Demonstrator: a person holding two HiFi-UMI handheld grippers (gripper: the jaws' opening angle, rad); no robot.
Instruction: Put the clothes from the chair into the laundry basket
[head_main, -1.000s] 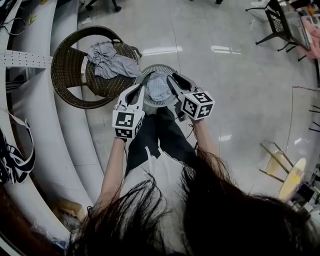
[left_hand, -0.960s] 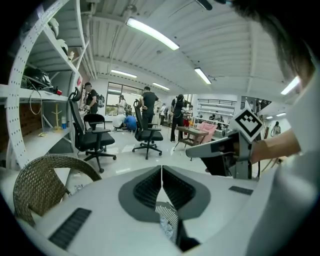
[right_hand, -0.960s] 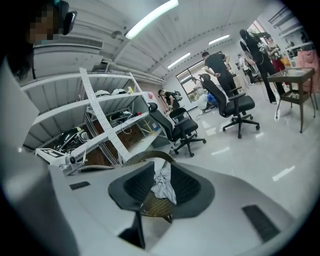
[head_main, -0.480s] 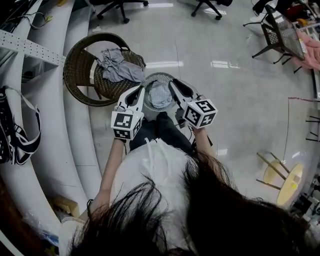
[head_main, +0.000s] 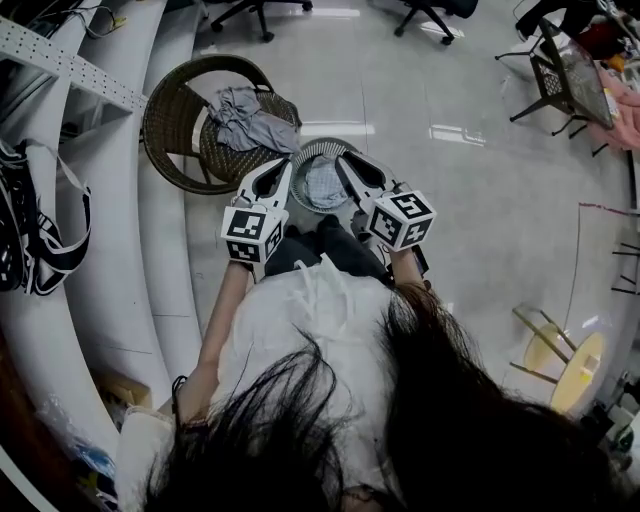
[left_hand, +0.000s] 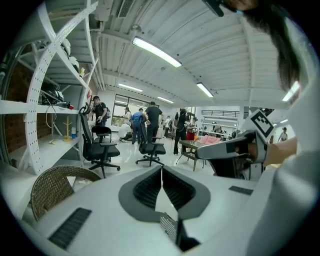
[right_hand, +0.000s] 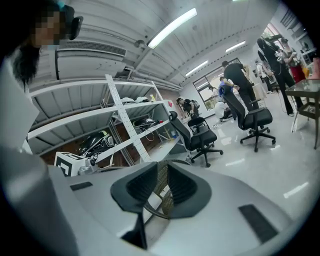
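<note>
Clothes (head_main: 250, 125): grey garments are lying crumpled on the seat of the wicker chair (head_main: 168, 112), reaching toward the seat edge nearest the basket.

Laundry basket (head_main: 325, 143): round, it is standing on the floor (head_main: 480, 170) just beside the chair and directly in front of me. A pale checked garment (head_main: 323, 186) is already sitting inside it.

Left claw (head_main: 283, 168): I am holding it over the basket's left rim, close to the chair seat's near edge. Its jaws are pressed together at the tips and are pinching nothing.

Right claw (head_main: 346, 160): I am holding it over the basket's right rim, with both claws angling in toward each other above the basket. Its jaws have just been closing and are now standing nearly together with a slim gap. Nothing is sitting in that gap; only the wicker of the chair is showing through it from behind.

Shelving (head_main: 60, 60): white racks are running along the floor's left edge, behind the chair.
</note>
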